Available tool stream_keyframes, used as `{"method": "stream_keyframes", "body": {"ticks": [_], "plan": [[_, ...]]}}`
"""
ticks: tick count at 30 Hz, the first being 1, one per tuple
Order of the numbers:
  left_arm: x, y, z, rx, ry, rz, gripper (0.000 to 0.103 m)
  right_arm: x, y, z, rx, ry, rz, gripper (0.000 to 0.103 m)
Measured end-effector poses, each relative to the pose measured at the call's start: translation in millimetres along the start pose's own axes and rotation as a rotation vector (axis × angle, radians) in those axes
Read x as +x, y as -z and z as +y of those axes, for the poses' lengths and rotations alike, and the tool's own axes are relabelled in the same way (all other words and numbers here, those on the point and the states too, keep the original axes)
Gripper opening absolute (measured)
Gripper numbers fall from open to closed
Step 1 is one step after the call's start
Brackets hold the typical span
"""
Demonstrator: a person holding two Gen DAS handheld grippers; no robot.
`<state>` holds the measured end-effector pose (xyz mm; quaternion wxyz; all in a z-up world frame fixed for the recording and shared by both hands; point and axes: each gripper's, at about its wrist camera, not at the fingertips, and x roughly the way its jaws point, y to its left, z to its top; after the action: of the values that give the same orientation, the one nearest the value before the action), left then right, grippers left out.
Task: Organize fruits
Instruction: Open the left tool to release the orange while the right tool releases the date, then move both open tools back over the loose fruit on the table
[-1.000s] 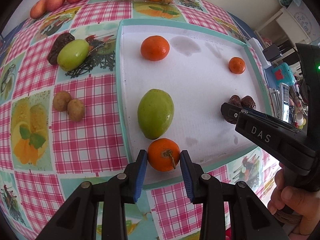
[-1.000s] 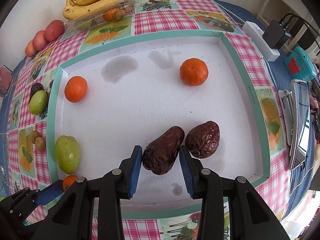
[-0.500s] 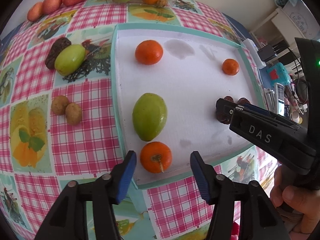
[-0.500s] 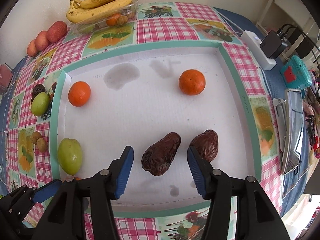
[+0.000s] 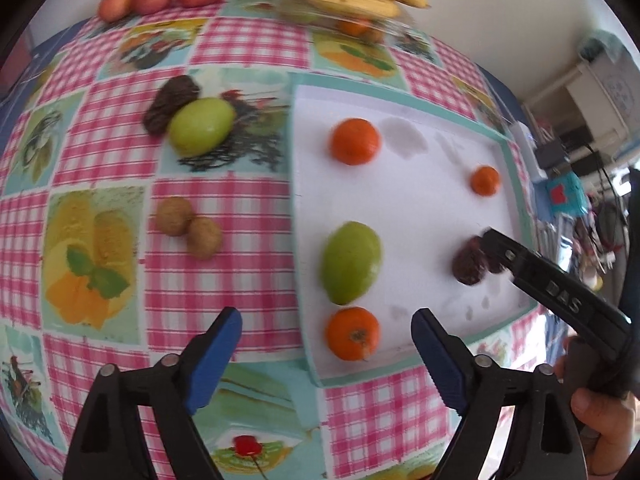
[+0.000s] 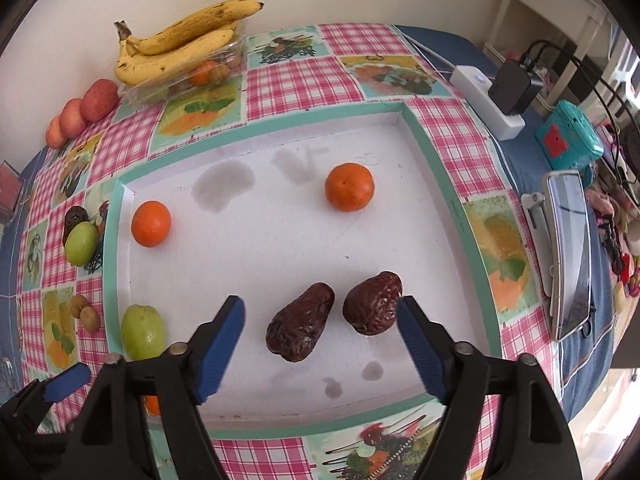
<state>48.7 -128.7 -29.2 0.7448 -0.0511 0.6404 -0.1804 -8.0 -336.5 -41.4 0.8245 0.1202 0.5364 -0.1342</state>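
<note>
1. The left gripper (image 5: 326, 334) is seen spread wide, nothing held; a stemmed orange tangerine (image 5: 352, 333) lies between its blue pads (image 5: 216, 354) on the white tray (image 5: 424, 216), just beside a green mango (image 5: 351, 262)
2. The right gripper (image 6: 320, 344) is likewise held apart, empty
3. Two wrinkled dark brown fruits (image 6: 301, 323) are seen lying side by side on the tray between its fingers

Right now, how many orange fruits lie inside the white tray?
3. One orange at the far left, one orange at the far right, one orange at the near left corner beside the green fruit. Another sits in the plastic box, outside the tray.
</note>
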Motion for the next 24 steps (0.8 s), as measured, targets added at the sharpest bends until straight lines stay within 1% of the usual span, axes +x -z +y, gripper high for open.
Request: {"method": "stream_keyframes", "body": {"ticks": [4, 10, 14, 17, 22, 24], "plan": [[-5.1, -3.0, 15.8, -0.053, -0.032, -0.041, 0.103, 1.5, 0.2, -3.5, 0.02, -0.003, 0.005, 0.085], [-19.7, -8.2, 48.2, -0.152, -0.111, -0.122, 0.103, 2.6, -0.1, -5.7, 0.039, -0.011, 0.007, 0.085], [-32.9, -14.9, 68.1, -0.21, -0.149, -0.176, 0.103, 2.5, 0.2, -2.6, 0.03, -0.013, 0.004, 0.085], [-43.6, -20.4, 83.8, -0.244, -0.175, -0.214, 0.103, 2.4, 0.5, 1.0, 0.021, -0.016, 0.003, 0.085], [-56.1, -26.2, 109.2, -0.28, -0.264, -0.254, 0.103, 0.3, 0.1, 9.5, -0.006, -0.024, -0.009, 0.085], [-60.8, -30.1, 117.7, -0.287, -0.28, -0.269, 0.103, -1.6, -0.3, 14.2, -0.021, -0.033, -0.021, 0.085]]}}
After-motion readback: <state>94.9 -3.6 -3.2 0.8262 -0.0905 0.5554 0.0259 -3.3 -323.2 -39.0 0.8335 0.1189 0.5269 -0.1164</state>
